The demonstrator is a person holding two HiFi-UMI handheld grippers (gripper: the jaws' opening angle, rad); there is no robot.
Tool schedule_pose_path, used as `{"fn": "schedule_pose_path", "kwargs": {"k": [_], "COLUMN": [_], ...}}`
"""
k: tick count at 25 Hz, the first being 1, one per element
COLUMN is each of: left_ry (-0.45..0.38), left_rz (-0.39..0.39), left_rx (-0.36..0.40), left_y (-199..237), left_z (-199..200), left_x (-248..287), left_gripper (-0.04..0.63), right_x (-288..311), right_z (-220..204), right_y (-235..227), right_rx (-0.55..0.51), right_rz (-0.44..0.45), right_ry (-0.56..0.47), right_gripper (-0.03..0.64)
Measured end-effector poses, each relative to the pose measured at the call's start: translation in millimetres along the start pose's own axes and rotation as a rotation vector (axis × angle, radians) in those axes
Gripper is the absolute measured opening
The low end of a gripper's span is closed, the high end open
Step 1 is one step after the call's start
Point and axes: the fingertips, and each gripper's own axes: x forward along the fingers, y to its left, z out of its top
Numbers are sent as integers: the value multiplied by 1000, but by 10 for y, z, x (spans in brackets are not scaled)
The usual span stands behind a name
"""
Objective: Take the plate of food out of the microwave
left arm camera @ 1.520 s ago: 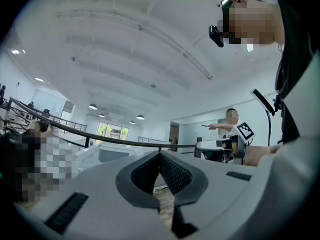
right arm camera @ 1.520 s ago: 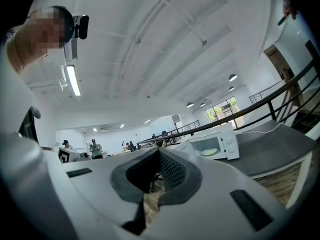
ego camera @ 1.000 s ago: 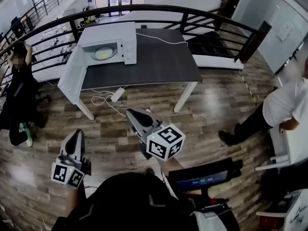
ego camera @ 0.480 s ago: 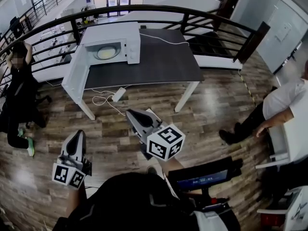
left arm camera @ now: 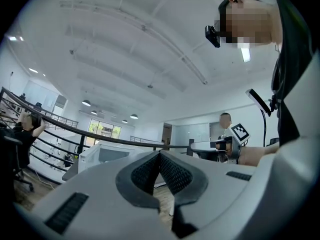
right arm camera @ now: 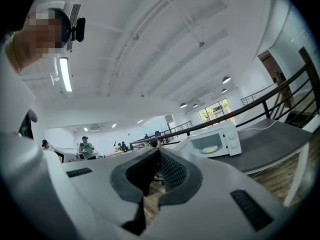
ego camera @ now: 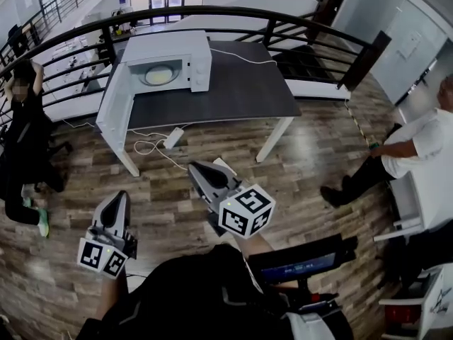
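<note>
We hold both tongs low in front of us, above the wooden floor (ego camera: 304, 161) and well short of the counter (ego camera: 233, 91). The left tongs (ego camera: 117, 200) are clenched and empty. In the left gripper view their dark ribbed pads (left arm camera: 175, 176) meet at the tip. The right tongs (ego camera: 194, 168) are also clenched on nothing, and in the right gripper view their pads (right arm camera: 172, 171) come together the same way. Both point roughly level toward the counter.

A white microwave (ego camera: 170, 52) stands at the far left corner of the dark counter. Its door (ego camera: 112, 112) is swung wide open to the left. The plate of food (ego camera: 158, 74) sits inside the microwave, on the bottom of the chamber, with something pale yellow on it. Neither pair of tongs is near it.

A white cable (ego camera: 241, 57) runs across the counter behind the microwave. Beneath the counter a white power strip (ego camera: 173, 139) lies on the floor with its cord looped beside it. A black railing (ego camera: 283, 20) curves behind the counter. One person in dark clothes (ego camera: 25, 126) is at the left edge and another in a white shirt (ego camera: 425, 147) at the right, both well apart from us.
</note>
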Motion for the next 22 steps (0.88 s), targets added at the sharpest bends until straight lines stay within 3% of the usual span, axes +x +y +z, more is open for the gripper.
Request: {"fn": "schedule_pose_path", "kwargs": {"k": [10, 19, 22], "left_ry": [-17, -12, -61], "left_rz": [-44, -10, -50], "left_rx": [-21, -7, -20], "left_y": [187, 277, 214], "left_z": [30, 39, 205], "left_x": [70, 628, 879], "left_gripper": [5, 5, 5], "right_x": [130, 475, 625], "right_z": [10, 169, 255], "right_y": [-102, -631, -823], "right_rx": [8, 33, 38], "right_rz": [-41, 10, 38], "right_ry": [-16, -2, 1], "right_gripper": [0, 0, 0]}}
